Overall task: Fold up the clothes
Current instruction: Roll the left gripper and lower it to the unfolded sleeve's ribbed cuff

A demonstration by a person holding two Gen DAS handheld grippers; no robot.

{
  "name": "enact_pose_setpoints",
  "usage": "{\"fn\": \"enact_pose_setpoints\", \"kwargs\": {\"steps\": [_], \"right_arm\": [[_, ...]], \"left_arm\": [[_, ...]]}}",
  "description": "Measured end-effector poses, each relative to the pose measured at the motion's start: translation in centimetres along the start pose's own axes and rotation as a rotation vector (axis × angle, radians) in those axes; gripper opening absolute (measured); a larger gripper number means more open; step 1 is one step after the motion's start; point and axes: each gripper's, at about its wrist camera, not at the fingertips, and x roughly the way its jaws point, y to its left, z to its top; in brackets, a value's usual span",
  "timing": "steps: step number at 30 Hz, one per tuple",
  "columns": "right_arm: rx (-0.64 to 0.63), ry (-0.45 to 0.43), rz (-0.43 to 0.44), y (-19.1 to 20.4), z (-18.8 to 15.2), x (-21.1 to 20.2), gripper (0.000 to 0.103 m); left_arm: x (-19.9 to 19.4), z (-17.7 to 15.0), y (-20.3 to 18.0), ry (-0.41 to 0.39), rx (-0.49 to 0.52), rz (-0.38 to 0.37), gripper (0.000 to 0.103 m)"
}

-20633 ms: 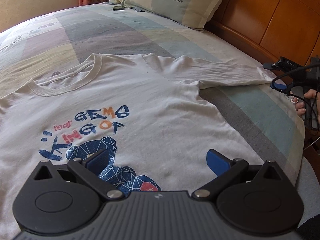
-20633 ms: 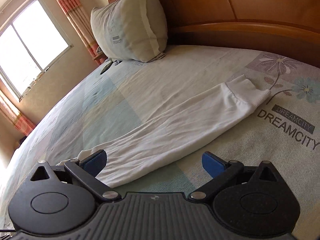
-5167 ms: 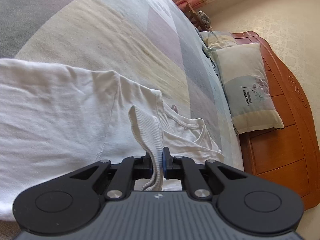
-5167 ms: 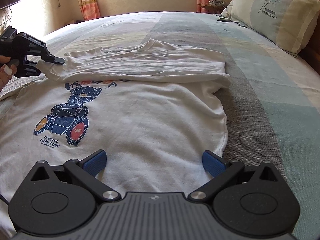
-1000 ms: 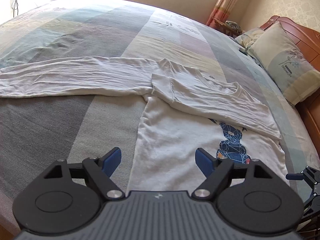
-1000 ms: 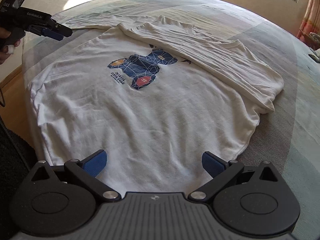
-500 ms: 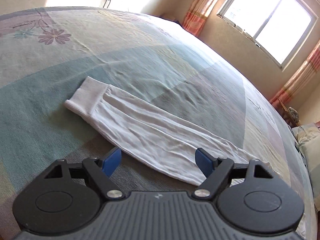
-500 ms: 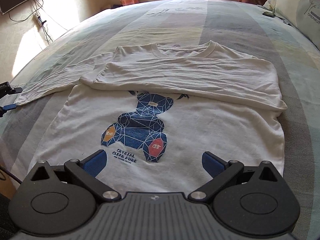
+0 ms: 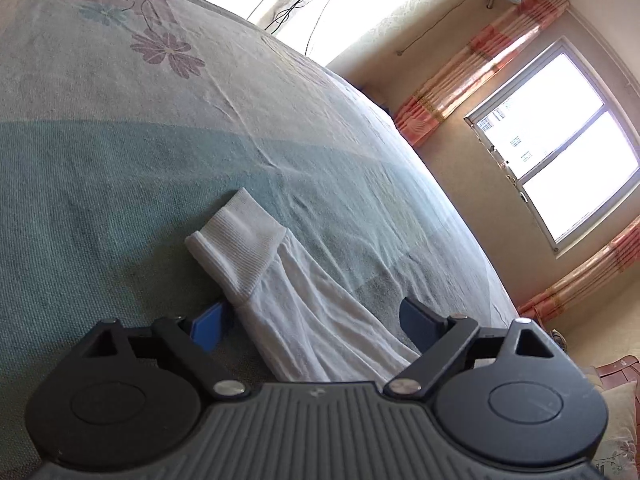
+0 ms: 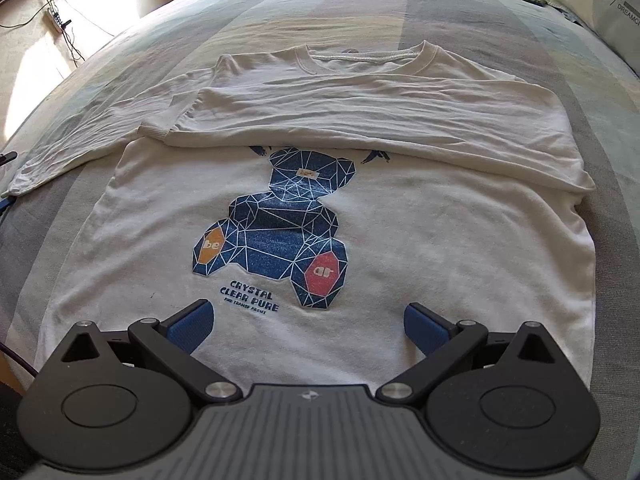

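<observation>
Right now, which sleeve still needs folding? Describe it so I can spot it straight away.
On the striped bedspread lies a white sweatshirt with a blue bear print. One sleeve is already folded across the chest above the bear. The unfolded sleeve stretches straight out toward the bed's edge, its ribbed cuff just ahead of the open left gripper.

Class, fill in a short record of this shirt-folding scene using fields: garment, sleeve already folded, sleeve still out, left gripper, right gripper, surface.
garment: white long-sleeved shirt with a blue bear print, lying face up
sleeve already folded: folded sleeve lies across the chest
sleeve still out: spread sleeve, its ribbed cuff flat on the bed
left gripper: jaws just opened wider, straddling the spread sleeve, not pressing it
right gripper: open, over the hem
surface: patterned bedspread
</observation>
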Motion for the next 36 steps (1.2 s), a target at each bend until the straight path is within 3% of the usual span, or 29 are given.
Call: {"fn": "enact_pose_setpoints", "kwargs": {"steps": [6,9,13,18,20,24,29,31,36], "right_arm": [[-0.016,-0.015,-0.017,0.3,-0.4,0.2,0.103],[-0.014,-0.019,-0.032,0.5,-0.4,0.2,0.103],[-0.016,-0.009,-0.045,0.6,-0.3,0.4,0.103],[-0.011,0.006,-0.05,0.7,-0.1,0.3,0.103],[-0.003,0.006,-0.051,0.7,-0.1,0.3,0.103],[0.005,0.008,-0.054,0.7,-0.1,0.3,0.103],[-0.007,0.018,-0.064,0.9,0.0,0.5,0.103],[-0.012,0.018,-0.066,0.9,0.0,0.5,0.103],[-0.004,0.02,-0.069,0.9,0.1,0.5,0.103]], "left_arm": [[-1.0,-1.5,-0.3,0.046,-0.011,-0.063,0.09],[-0.9,-3.2,-1.3,0.041,0.07,-0.081,0.094],[0.8,-3.1,-2.7,0.023,0.123,-0.093,0.096],[1.4,-2.9,-2.7,-0.03,-0.003,-0.13,0.096],[1.4,-3.7,-2.8,-0.011,-0.037,-0.175,0.096],[1.5,-4.6,-4.1,-0.015,0.063,-0.157,0.096],[2.0,-3.0,-2.3,-0.137,-0.045,-0.085,0.096],[2.2,-2.7,-2.0,-0.149,-0.071,-0.091,0.096],[3.2,-2.8,-3.0,-0.122,-0.027,-0.068,0.096]]}}
